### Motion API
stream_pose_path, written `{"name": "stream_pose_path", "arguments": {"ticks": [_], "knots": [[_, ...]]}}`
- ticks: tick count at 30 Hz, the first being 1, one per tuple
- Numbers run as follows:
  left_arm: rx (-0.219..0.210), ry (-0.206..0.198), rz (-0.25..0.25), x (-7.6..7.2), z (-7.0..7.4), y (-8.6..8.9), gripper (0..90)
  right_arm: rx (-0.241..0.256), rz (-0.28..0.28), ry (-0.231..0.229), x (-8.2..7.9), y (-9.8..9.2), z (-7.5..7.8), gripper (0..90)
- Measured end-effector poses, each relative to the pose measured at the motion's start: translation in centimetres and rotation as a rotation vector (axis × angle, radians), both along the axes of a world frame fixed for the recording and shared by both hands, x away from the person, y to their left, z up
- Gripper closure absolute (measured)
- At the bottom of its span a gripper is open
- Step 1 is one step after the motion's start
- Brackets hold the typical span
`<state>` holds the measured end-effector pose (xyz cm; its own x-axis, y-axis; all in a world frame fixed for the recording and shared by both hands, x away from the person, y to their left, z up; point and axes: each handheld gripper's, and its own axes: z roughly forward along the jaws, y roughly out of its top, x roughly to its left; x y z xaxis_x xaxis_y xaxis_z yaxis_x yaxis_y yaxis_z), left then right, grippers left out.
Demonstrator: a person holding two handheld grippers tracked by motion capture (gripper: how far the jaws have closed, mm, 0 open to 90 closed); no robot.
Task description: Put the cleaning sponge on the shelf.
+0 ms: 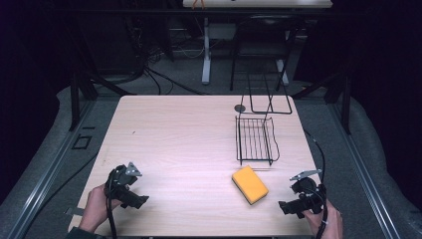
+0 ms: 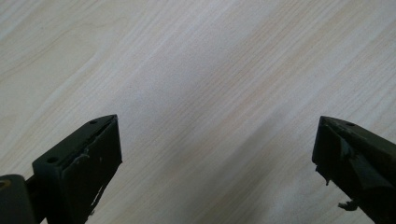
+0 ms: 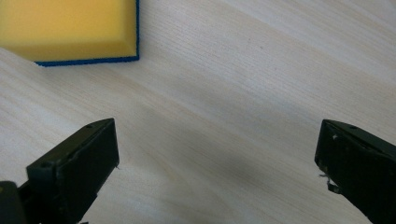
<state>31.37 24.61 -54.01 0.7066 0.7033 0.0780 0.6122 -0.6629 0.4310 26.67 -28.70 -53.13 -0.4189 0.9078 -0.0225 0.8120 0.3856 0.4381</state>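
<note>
Here, at the near edge of the table [image 1: 174, 129], both tools rest low and hold nothing. The left gripper [image 1: 142, 200] sits well to the left of the yellow sponge [image 1: 250, 184]; in the left gripper view its jaws stand wide apart, with bare wood between them. The right gripper [image 1: 282, 205] is just to the right of the sponge and a little nearer to the person, its jaws also spread wide — in the right gripper view the sponge [image 3: 70, 30], with a thin blue layer under the yellow foam, lies ahead and off to one side of the gap. The sponge lies flat on the table, turned at an angle. Beyond the sponge, close but apart from it, stands a black wire rack [image 1: 255, 141], empty. I judge the step to be the approach to the sponge, with no contact made. The next move calls for turning the right gripper toward the sponge, bringing the open jaws around its two sides, then closing gently — the foam is soft.
</note>
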Motion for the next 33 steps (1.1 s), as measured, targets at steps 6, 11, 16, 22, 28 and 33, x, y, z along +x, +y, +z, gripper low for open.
{"name": "stream_pose_path", "arguments": {"ticks": [6, 11, 16, 22, 28, 33], "knots": [[-0.001, 0.001, 0.000, 0.0, 0.0, 0.0, 1.6, 0.007, 0.002, -0.008, 0.0, 0.1, 0.0, 0.0], [0.008, 0.003, -0.003, 0.0, -0.1, -0.1, 1.8, 0.008, 0.009, -0.009, 0.1, 0.1, 0.1, 0.0], [0.006, 0.005, -0.002, 0.0, -0.1, -0.1, 1.9, 0.007, 0.025, -0.010, 0.1, 0.5, 0.3, 0.0], [0.006, 0.006, -0.004, 0.0, -0.1, -0.1, 1.9, 0.025, 0.052, -0.017, 0.1, 1.3, 0.7, 0.1], [0.007, 0.002, 0.000, 0.0, -0.1, -0.1, 2.0, 0.031, 0.101, 0.006, 0.8, 2.5, 0.6, 0.1], [0.013, 0.005, 0.000, 0.1, -0.2, -0.2, 2.2, 0.040, 0.133, -0.001, 1.4, 3.7, 0.9, 0.0]]}}
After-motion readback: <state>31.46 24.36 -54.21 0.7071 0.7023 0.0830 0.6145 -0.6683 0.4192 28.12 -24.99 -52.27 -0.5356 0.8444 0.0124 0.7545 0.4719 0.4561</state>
